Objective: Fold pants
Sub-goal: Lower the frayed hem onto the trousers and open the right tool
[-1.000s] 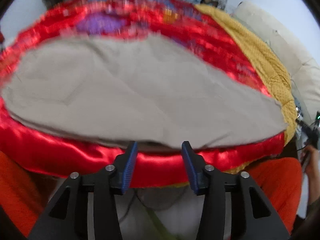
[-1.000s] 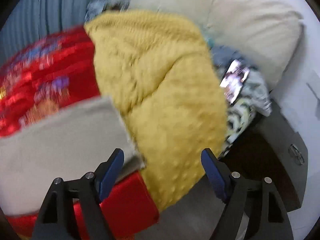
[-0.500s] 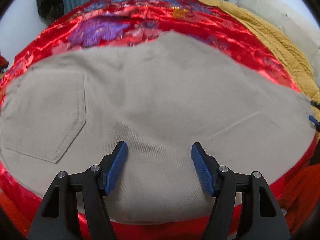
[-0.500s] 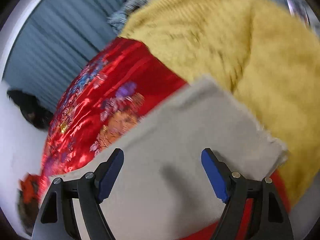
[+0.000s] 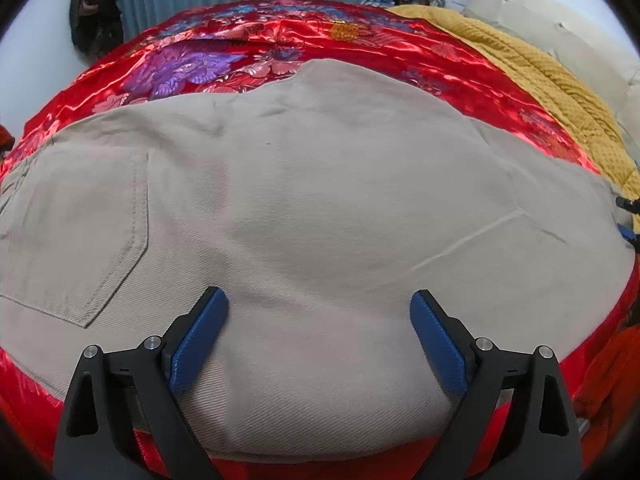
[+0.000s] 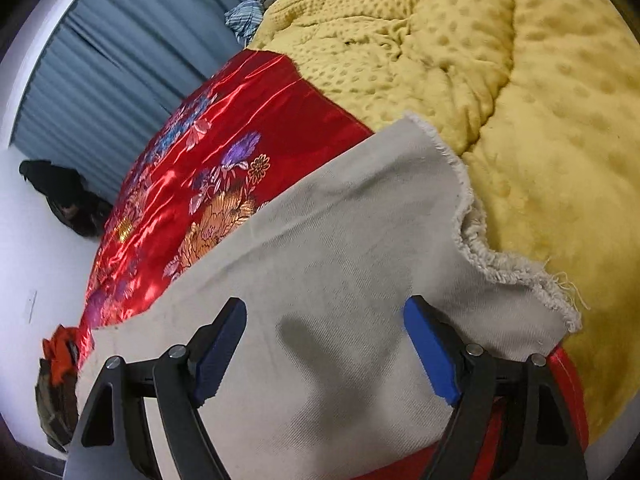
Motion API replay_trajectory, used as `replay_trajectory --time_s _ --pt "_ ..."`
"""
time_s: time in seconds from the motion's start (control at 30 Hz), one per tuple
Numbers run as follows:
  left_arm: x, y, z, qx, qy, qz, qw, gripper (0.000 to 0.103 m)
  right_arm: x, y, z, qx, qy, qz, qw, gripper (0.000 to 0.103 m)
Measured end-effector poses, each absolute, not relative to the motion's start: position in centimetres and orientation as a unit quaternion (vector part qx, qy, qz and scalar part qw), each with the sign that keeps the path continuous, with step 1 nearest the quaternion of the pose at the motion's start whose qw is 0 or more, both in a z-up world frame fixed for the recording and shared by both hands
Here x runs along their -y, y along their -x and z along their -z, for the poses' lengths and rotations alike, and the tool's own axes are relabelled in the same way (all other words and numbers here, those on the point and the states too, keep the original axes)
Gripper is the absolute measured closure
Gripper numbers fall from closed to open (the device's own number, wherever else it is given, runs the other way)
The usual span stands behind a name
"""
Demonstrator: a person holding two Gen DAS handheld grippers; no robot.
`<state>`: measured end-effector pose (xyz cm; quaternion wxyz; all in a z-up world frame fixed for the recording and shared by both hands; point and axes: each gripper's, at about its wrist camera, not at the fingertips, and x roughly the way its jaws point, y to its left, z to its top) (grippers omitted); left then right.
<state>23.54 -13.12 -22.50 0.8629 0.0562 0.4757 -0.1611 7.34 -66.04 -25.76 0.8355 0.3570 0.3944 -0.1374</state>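
Flat beige cotton pants (image 5: 320, 200) on shiny red flowered bedspread (image 5: 248, 52). Left claw (image 5: 318, 312) wide apart above seat; right claw (image 6: 324, 320) wide apart above frayed leg hem (image 6: 500, 264). Probably next: pinch hem, fold over.

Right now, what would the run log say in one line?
step: fold pants | pants: flat on red bedspread | left gripper: open above pants | right gripper: open near frayed hem

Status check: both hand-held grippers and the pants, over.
Left hand-held gripper open, empty. Right hand-held gripper open, empty. Beige pants flat on red bedspread. Frayed hem against yellow blanket.
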Motion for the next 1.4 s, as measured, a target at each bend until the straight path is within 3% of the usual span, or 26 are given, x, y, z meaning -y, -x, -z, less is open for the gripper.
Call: replay_trajectory --time_s 0.3,0.4,0.47,0.67,1.0,1.2,1.4 --pt "13.5 -23.5 22.3 -0.476 -0.072 0.162 0.861 0.005 65.7 -7.7 25.9 -0.397 -0.346 0.136 0.839 0.013" --pt "13.8 -22.6 20.2 -0.485 -0.084 0.125 0.861 0.014 65.8 -7.7 25.9 -0.392 -0.35 0.133 0.84 0.012" --pt "14.6 -21.6 17.9 -0.463 -0.072 0.154 0.87 0.013 65.8 -7.6 25.9 -0.392 -0.349 0.133 0.841 0.012" --pt "22.9 -24.0 15.1 -0.467 -0.085 0.252 0.843 0.011 65.6 -7.9 25.9 -0.397 -0.341 0.13 0.842 0.009" --pt "39.3 -31.2 18.6 -0.48 -0.212 0.266 0.809 0.014 65.6 -8.1 25.9 -0.4 -0.336 0.13 0.843 0.007" --pt "40.1 -30.5 21.9 -0.498 -0.242 0.262 0.791 0.014 65.5 -8.1 26.0 -0.399 -0.337 0.13 0.843 0.006" --pt "38.4 -25.8 21.5 -0.478 -0.246 0.306 0.786 0.014 65.6 -8.2 26.0 -0.4 -0.337 0.131 0.842 0.006"
